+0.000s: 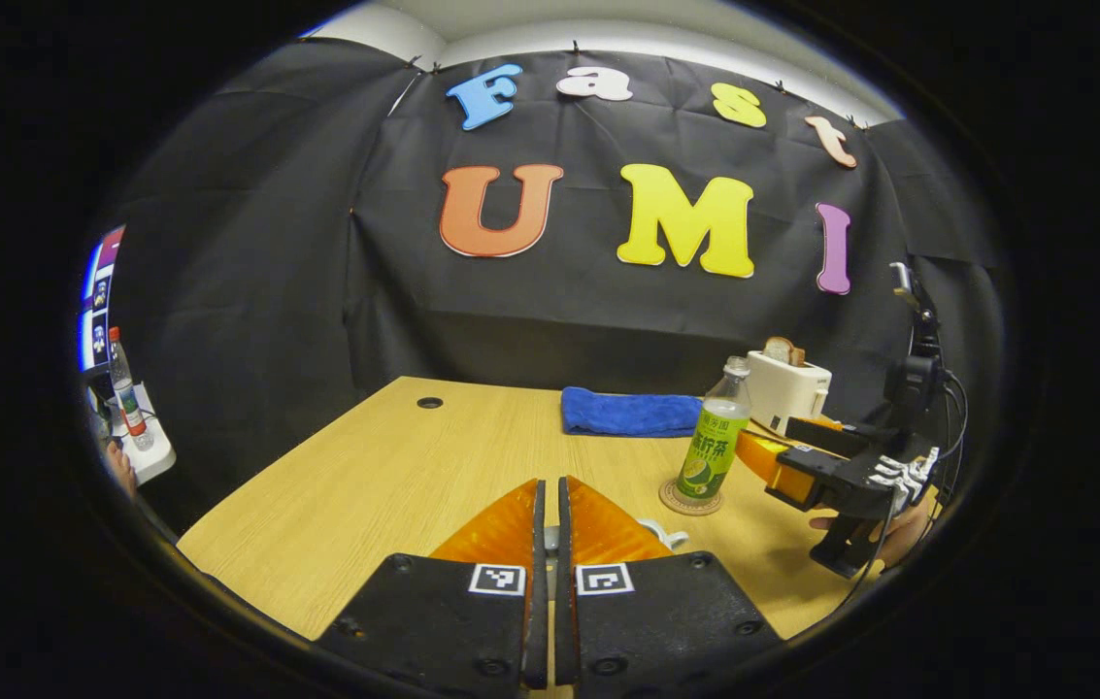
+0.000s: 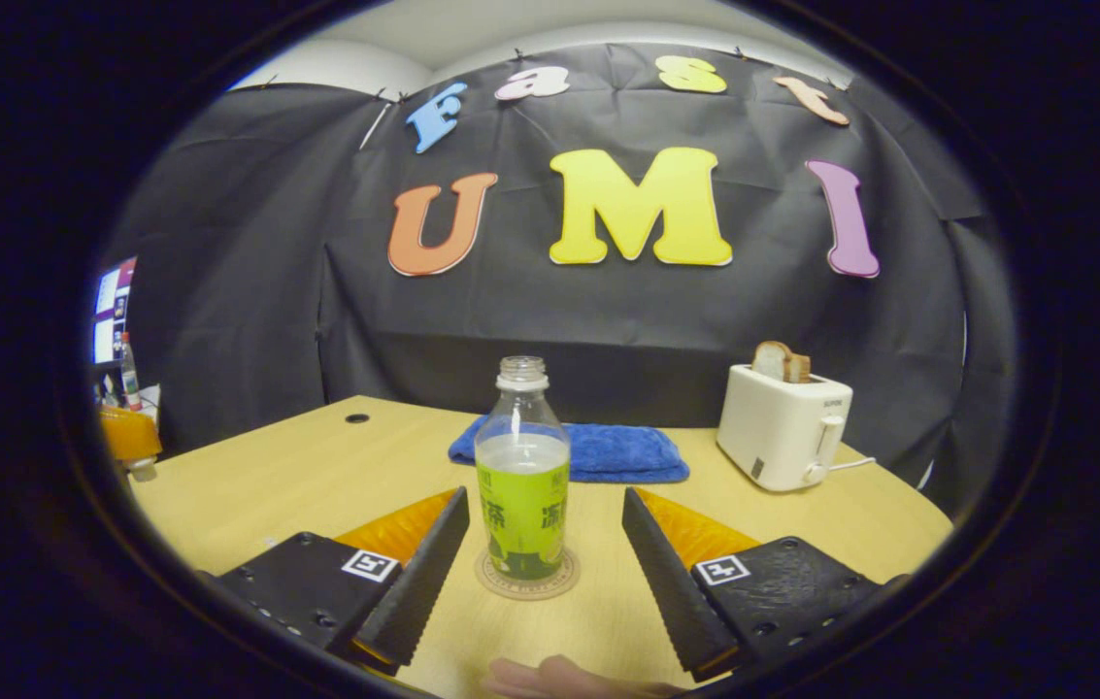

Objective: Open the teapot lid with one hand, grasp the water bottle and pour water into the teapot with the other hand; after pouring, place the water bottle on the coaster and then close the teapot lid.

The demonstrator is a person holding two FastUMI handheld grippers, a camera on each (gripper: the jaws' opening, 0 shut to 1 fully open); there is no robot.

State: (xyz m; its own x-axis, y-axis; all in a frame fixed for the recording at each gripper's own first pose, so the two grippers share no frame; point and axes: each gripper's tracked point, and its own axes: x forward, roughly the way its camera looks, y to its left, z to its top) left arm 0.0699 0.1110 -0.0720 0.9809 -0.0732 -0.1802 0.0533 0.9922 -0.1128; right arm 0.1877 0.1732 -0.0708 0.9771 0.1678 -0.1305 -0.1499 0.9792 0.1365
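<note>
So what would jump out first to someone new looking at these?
The green bottle, uncapped, upright on a round coaster mid-table, with the right tool open on either side of it. Behind it lies a blue towel; to the right stands a white toaster holding bread.

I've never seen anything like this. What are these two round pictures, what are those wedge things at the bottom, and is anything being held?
Each picture comes from a camera riding on a hand-held gripper, a two-finger clamp a person carries. The wedges are that gripper's own fingers. In the left gripper view, the left gripper is closed, with something white just past its tips that I cannot identify; the other gripper shows farther off. In the right gripper view, the right gripper stands open either side of the bottle, not touching it. The uncapped bottle stands on a coaster. The table also holds a blue towel and a toaster.
</note>
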